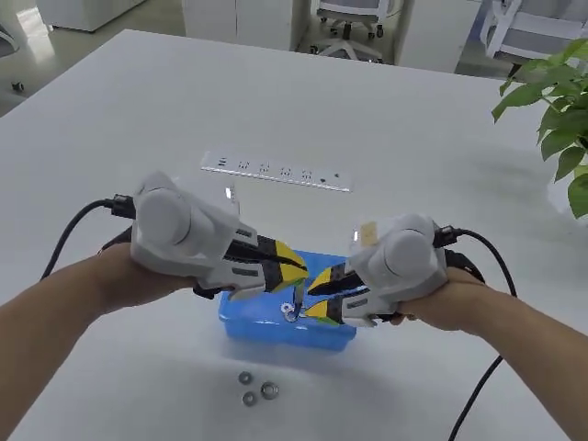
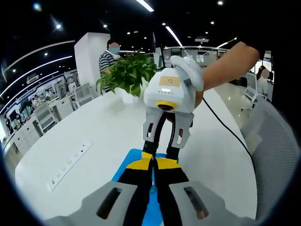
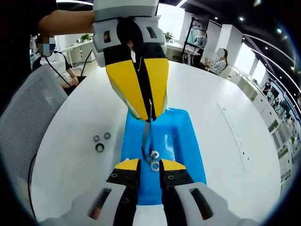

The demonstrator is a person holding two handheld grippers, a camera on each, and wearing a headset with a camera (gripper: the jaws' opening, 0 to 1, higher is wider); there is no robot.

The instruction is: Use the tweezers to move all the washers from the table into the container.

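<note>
Three loose washers (image 1: 254, 389) are seen nearest, clustered on the white surface (image 1: 276, 92) just on the near side of the blue container (image 1: 276, 333), apart from its wall; in the right gripper view they (image 3: 100, 140) lie to the left of the container (image 3: 181, 136).

Left gripper (image 1: 299, 268) is held over the container from the left; its fingers are closed on the tweezers (image 3: 148, 136), which point down into the container.

Two further washers (image 3: 154, 160) lie inside, just beside each other, at the tweezer tips; whether one is pinched cannot be told.

Right gripper (image 3: 149, 165) is held over the container from the right, facing the left one; its fingers stand narrowly apart, with nothing between them.

Power strip (image 1: 276, 173) lies beyond the container; potted plant (image 1: 551, 101) is noted at far right.
</note>
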